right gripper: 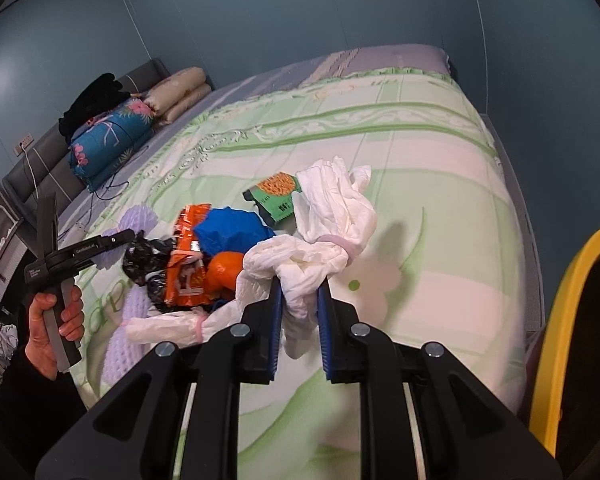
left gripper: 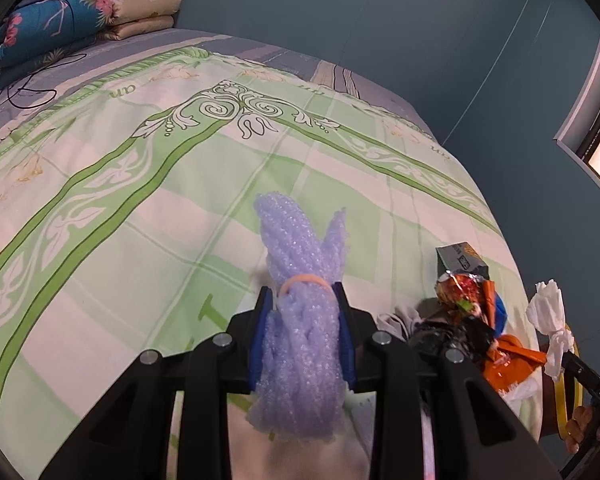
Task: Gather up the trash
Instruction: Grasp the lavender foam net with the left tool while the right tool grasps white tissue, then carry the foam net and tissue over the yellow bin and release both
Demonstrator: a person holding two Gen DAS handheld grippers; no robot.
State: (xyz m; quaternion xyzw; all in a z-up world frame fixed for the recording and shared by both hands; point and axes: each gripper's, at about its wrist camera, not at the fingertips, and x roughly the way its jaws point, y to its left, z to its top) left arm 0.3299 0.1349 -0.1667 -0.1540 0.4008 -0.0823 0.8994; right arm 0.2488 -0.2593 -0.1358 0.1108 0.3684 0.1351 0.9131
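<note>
My left gripper (left gripper: 302, 294) is shut on a purple foam net bundle (left gripper: 300, 320) tied with an orange rubber band, held above the bed. My right gripper (right gripper: 299, 288) is shut on a white crumpled paper bundle (right gripper: 332, 220) tied with a pink band; it also shows in the left wrist view (left gripper: 550, 320). On the green-patterned bedspread (right gripper: 420, 152) lies a trash pile: an orange wrapper (right gripper: 188, 272), a blue bag (right gripper: 232, 232), a black bag (right gripper: 144, 260), a green snack packet (right gripper: 276, 196) and another tied white bundle (right gripper: 168, 326). The left gripper shows at left in the right wrist view (right gripper: 122, 236).
A yellow-rimmed bin (right gripper: 560, 340) stands at the right beside the bed. Folded quilts (left gripper: 60, 20) and a black cable (left gripper: 28, 92) lie at the head of the bed. Blue walls (left gripper: 380, 20) surround it.
</note>
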